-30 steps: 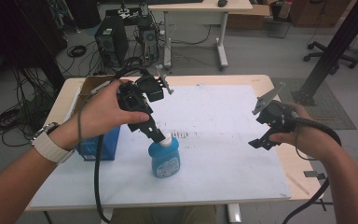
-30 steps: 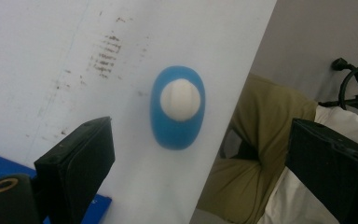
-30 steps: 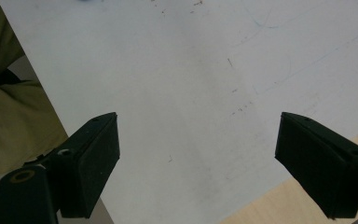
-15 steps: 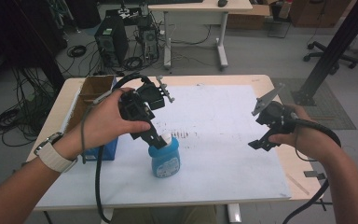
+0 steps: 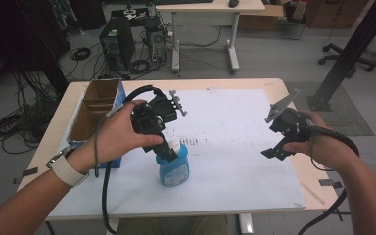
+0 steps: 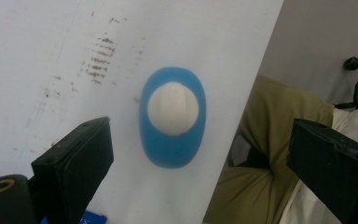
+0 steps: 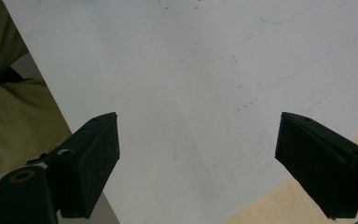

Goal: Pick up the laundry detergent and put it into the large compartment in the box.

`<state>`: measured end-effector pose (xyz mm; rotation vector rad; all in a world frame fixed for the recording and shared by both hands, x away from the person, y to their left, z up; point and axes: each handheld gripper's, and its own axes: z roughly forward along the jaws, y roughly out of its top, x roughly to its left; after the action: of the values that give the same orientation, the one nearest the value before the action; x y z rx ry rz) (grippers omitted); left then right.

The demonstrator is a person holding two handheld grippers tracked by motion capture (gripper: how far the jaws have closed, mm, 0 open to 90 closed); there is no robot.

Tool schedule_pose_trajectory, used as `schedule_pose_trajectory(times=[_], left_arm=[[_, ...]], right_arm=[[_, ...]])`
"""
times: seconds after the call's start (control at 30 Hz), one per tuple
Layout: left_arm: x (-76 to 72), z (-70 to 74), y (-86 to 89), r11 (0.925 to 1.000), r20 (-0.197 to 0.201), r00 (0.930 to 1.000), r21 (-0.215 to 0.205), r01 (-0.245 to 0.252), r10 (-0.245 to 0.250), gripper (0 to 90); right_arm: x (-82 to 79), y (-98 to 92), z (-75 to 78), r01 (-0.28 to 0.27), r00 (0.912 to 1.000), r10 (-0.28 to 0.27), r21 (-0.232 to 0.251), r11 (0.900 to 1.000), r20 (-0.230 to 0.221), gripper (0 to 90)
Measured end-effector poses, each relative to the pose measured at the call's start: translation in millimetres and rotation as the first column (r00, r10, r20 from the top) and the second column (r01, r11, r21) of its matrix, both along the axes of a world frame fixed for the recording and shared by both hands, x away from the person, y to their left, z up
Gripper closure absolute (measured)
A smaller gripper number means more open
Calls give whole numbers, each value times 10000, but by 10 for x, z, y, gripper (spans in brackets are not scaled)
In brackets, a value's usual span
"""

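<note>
Both tools gape: your left tool (image 6: 191, 154) hangs over the blue bottle (image 5: 173, 166) at lower centre of the counter (image 5: 235, 93), apparently lining up its white cap (image 6: 173, 108), while your right tool (image 5: 280, 142) idles empty at right.

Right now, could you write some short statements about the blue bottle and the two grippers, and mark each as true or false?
1. The blue bottle stands upright on the white sheet. True.
2. The left gripper is shut on the bottle's white cap. False: its jaws are wide apart, above the cap.
3. The right gripper holds the bottle. False: it is open over bare sheet, away from the bottle.
4. A cardboard box with dividers sits at the table's left side. True.
5. The bottle lies inside the box. False: it stands outside it, on the sheet.
</note>
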<state>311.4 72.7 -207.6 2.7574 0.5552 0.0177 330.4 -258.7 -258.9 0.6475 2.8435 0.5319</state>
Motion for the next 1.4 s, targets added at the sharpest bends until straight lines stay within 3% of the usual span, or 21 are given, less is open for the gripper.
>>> schedule_pose_trajectory(times=[1.07,1.4], left_arm=[[150,-376,-44,9995,-310,9994,272,-163,171,78],[164,-490,-91,9990,-409,9992,436,23,-5,81]], right_arm=[[-5,-15,-36,2,10000,-2,19,10000,-86,137],[-10,-19,-43,8,10000,-8,26,10000,-83,137]])
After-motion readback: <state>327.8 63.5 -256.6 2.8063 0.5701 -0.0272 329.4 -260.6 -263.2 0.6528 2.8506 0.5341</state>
